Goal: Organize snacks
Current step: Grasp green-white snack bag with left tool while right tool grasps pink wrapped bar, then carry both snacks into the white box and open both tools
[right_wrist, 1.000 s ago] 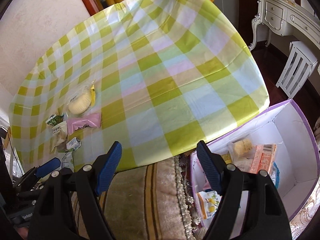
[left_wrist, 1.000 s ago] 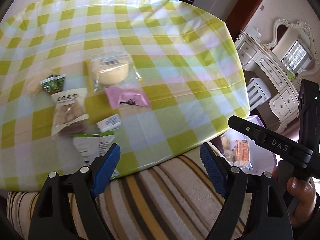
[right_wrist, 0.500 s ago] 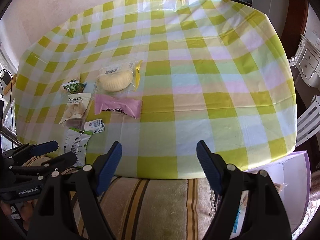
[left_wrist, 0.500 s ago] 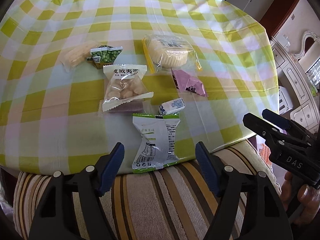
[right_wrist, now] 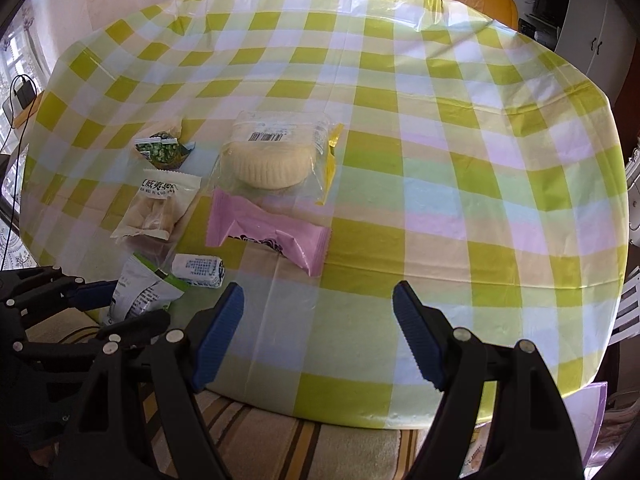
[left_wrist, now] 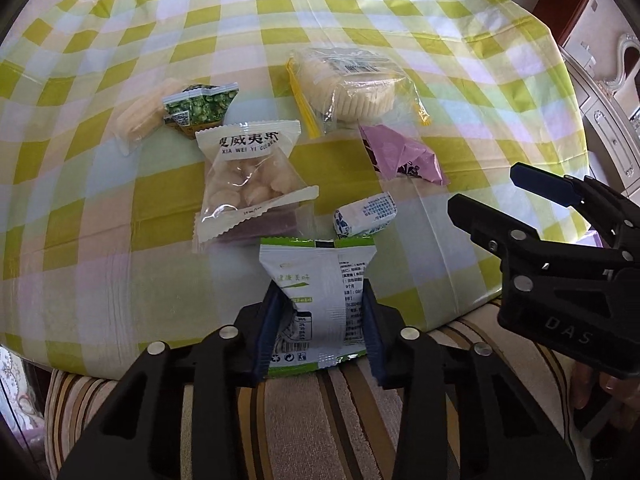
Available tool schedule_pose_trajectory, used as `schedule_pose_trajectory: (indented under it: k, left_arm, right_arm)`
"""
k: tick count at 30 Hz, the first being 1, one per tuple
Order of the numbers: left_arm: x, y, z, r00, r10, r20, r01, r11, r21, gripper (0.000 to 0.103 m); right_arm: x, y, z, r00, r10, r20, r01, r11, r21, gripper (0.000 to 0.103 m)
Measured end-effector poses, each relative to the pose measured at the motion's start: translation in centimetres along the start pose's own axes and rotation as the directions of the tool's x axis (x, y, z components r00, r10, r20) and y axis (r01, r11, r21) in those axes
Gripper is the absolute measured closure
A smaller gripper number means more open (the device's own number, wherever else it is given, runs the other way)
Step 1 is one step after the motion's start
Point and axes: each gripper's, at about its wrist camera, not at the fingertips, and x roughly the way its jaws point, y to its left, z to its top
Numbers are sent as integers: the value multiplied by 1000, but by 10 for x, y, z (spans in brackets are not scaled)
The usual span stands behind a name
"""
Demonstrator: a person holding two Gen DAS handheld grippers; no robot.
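Round table w/ green-yellow checked plastic cloth [right_wrist: 460,168]; striped cushion [left_wrist: 340,420] sits below its near edge. Snacks clustered on the cloth's near-left part: clear bag w/ pale round cake [right_wrist: 272,160] furthest back, yellow strip along its side; pink wrapper [right_wrist: 268,232] just in front of it, touching; green pea packet [left_wrist: 200,106] to the left, lying partly over a pale clear-wrapped snack [left_wrist: 138,116]; white-top clear bag of pale nuts [left_wrist: 250,176] in front of the peas, w/ a purple bar [left_wrist: 260,228] showing under its lower edge; small white-blue candy [left_wrist: 366,214] btwn the nut bag and the pink wrapper, apart from both. Nothing lies over the white-green packet [left_wrist: 320,300], which sits at the table's near edge, overhanging toward the cushion, its top end tipped up in the right wrist view. Left gripper [left_wrist: 320,332] has that packet btwn its blue pads; jaws are narrow and closing, pads [left_wrist: 268,332] right against the packet's sides, which look pinched in. Right gripper [right_wrist: 318,336] hangs over bare cloth at the near edge, jaws wide, nothing btwn them; pink wrapper lies just beyond its tips, the candy off to the left pad's side. In the left wrist view the right gripper shows at the right, a hand [left_wrist: 600,392] behind it. Purple-edged box corner [right_wrist: 592,420] peeks out below the table's right edge.
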Motion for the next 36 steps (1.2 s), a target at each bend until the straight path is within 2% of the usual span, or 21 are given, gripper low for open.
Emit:
schedule_pose_trajectory:
  k: [12,14,19,27,30,32,36]
  left_arm:
    - [-11,23,0,996,-45,77,55,990,-128,70]
    - [-13,25,0,995,-47,88,59,988,-140,70]
    - [-12,31,2,993,-58,98,74,983,-166,70]
    - [-12,34,2,992,-67,103,85,980,-179,70]
    - [-11,36,3,992,-73,103,91,979,-185,70]
    - [-11,36,3,992,-74,105,93,978,-186,70]
    - [-12,37,3,991,-79,113,99,976,-191,71]
  right_arm:
    - [38,6,26,999,32,-34,-33,999,-26,27]
    - [43,5,30,998,41,-39,-42,999,-20,33]
    - [53,2,37,996,69,-53,-69,998,11,41]
    - [55,-2,41,998,47,-41,-45,998,46,54]
    - [53,-5,39,999,35,-34,-33,997,64,64]
    - [51,-7,37,999,31,-34,-28,997,75,77]
    - [47,-11,32,999,41,-30,-37,993,108,84]
